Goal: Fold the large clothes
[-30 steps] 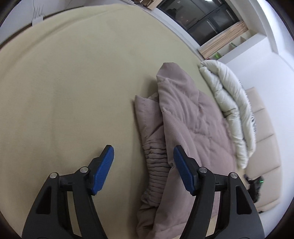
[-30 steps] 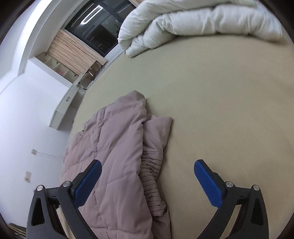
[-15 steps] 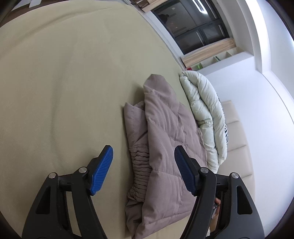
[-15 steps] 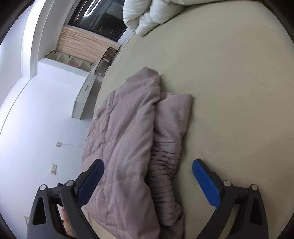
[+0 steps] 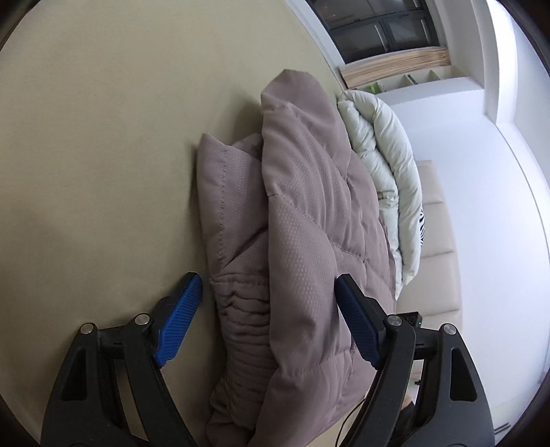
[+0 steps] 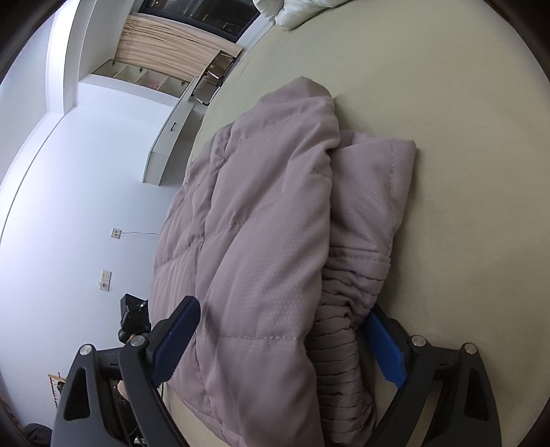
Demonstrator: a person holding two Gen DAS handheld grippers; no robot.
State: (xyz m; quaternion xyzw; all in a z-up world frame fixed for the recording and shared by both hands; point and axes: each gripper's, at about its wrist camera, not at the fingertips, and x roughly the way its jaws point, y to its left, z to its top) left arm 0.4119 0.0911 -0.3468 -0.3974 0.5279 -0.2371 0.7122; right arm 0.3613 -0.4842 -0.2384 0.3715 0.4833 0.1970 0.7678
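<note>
A mauve quilted puffer jacket (image 5: pixel 302 220) lies folded in a thick stack on the beige bed (image 5: pixel 96 144), its ribbed cuff (image 5: pixel 244 309) at the near edge. My left gripper (image 5: pixel 268 319) is open, its blue pads on either side of the jacket's near end. In the right wrist view the jacket (image 6: pixel 261 223) fills the middle. My right gripper (image 6: pixel 278 340) is open and straddles the stack; the ribbed cuff (image 6: pixel 337 350) touches its right pad (image 6: pixel 385 347).
A folded white duvet (image 5: pixel 388 178) lies beyond the jacket by the padded headboard (image 5: pixel 440 240); its corner shows in the right wrist view (image 6: pixel 299 10). The bed's edge (image 6: pixel 192 144) runs left of the jacket, with wall and shelves beyond.
Both grippers have moved in close to the jacket and lower. Their open jaws now sit around its near end. The jacket has not moved.
</note>
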